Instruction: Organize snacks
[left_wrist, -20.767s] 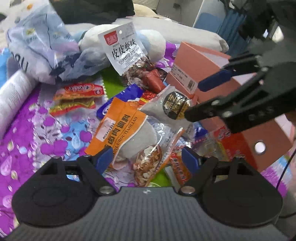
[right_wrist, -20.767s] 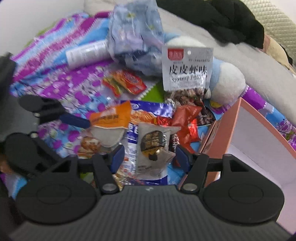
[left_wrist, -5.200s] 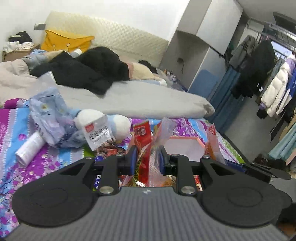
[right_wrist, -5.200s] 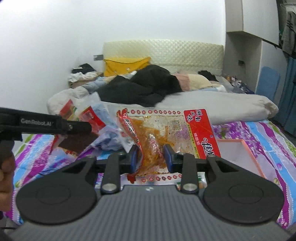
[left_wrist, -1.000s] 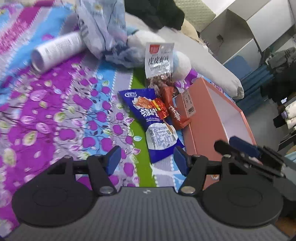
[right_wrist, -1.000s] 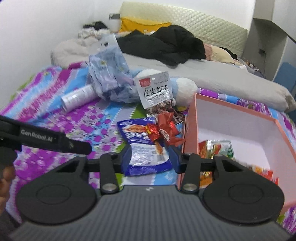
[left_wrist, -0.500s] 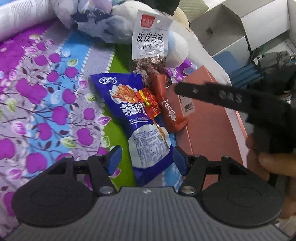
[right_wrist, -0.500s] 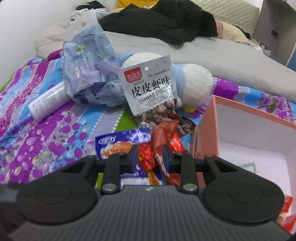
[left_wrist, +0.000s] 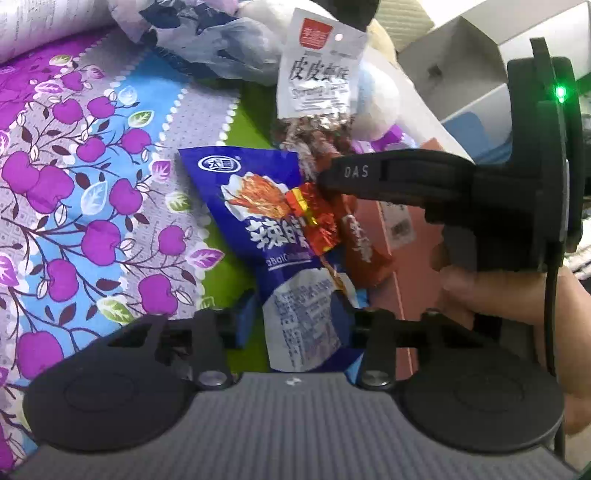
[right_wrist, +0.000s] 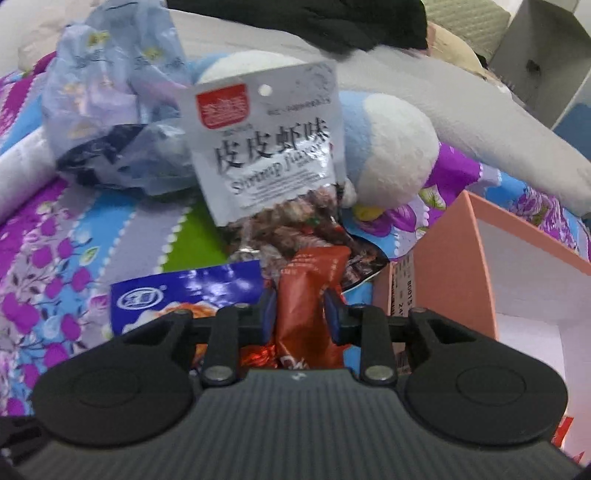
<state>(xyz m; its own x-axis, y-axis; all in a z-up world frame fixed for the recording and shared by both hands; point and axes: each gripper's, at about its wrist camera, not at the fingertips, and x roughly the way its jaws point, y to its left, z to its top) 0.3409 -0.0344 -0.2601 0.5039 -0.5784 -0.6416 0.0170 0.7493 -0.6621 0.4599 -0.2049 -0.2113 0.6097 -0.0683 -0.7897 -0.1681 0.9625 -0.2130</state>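
Observation:
A blue snack bag (left_wrist: 273, 236) lies on the flowered bedspread, its lower end between the jaws of my open left gripper (left_wrist: 299, 325). A small red candy pack (left_wrist: 314, 218) lies on it. My right gripper (right_wrist: 300, 314) is closed around a red-brown snack pack (right_wrist: 310, 291), which also shows in the left wrist view (left_wrist: 364, 247). The right gripper reaches in from the right in the left wrist view (left_wrist: 369, 177). A white shrimp-flavour bag (right_wrist: 266, 147) leans against a plush toy. The pink box (right_wrist: 454, 273) stands to the right.
A blue-and-white plush toy (right_wrist: 384, 147) and a crumpled pale blue plastic bag (right_wrist: 110, 110) lie behind the snacks. A white tube (left_wrist: 44, 26) lies far left. A grey blanket (right_wrist: 480, 118) and black clothes lie at the back.
Both grippers moved in closer to the snacks. The right gripper's jaws now close on the red-brown pack; the left gripper's jaws now straddle the blue bag's lower end.

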